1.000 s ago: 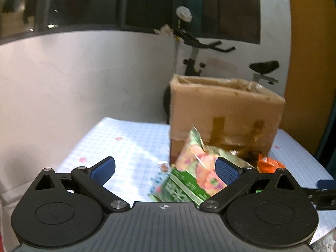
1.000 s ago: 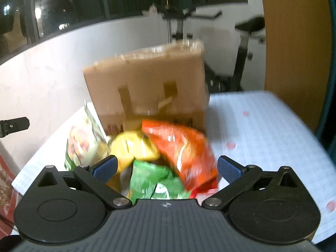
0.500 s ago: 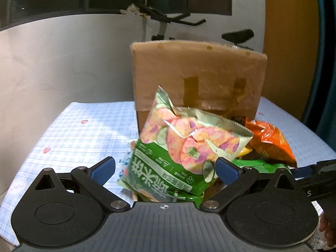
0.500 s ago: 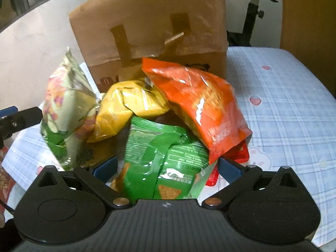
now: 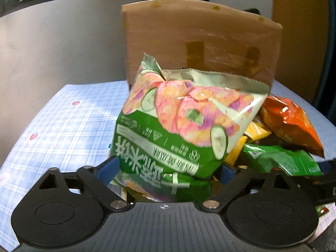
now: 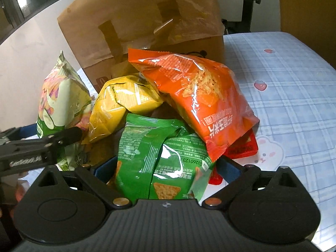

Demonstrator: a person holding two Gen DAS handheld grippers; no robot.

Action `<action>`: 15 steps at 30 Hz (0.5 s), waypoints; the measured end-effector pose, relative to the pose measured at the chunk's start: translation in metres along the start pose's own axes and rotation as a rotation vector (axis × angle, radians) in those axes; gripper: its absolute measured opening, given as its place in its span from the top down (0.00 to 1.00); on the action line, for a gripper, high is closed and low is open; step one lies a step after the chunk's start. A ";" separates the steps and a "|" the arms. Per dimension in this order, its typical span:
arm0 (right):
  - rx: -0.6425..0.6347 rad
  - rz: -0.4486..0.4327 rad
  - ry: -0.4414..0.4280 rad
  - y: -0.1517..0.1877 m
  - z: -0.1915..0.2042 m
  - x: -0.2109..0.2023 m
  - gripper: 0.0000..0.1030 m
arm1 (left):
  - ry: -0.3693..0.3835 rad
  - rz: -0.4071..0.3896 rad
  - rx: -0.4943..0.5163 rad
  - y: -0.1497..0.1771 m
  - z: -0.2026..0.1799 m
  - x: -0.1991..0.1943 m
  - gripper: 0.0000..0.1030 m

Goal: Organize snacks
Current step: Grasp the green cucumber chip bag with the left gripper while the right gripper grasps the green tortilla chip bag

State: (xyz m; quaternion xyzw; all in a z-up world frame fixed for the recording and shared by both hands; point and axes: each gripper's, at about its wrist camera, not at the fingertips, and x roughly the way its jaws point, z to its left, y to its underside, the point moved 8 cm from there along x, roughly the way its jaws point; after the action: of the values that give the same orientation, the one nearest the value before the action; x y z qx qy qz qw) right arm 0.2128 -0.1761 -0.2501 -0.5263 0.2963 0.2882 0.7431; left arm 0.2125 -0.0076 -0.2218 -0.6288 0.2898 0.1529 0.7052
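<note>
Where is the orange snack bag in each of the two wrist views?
Left wrist view: the orange snack bag is at the right edge, behind the pink-and-green bag.
Right wrist view: it is at the centre, on top of the pile.
Shared landmark: the cardboard box behind the pile.

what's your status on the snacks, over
Left hand-held gripper closing around pink-green bag. Right hand-held gripper straddling green bag, grip unclear. Orange bag overlaps it.

A pale wall [image 5: 52, 48] is seen behind a table covered by a blue checked cloth [image 6: 294, 88]. Dark windows [image 6: 12, 6] are set above, and an orange-brown panel [image 5: 298, 31] stands at the right.
</note>
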 end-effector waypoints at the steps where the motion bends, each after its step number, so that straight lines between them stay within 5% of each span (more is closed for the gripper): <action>1: 0.001 -0.002 -0.003 0.001 0.000 0.000 0.02 | 0.004 -0.003 -0.011 0.000 0.002 0.001 0.15; 7: 0.010 -0.013 -0.022 0.000 -0.002 0.000 0.07 | 0.011 -0.023 -0.051 0.001 0.010 -0.012 0.27; 15: 0.048 -0.036 -0.084 -0.006 -0.004 -0.012 0.14 | -0.006 -0.081 -0.070 -0.007 0.020 -0.041 0.28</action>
State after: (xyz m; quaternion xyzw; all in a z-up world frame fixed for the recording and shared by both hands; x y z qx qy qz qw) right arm 0.2087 -0.1830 -0.2386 -0.5010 0.2624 0.2896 0.7722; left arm 0.1887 0.0164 -0.1908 -0.6640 0.2565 0.1361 0.6891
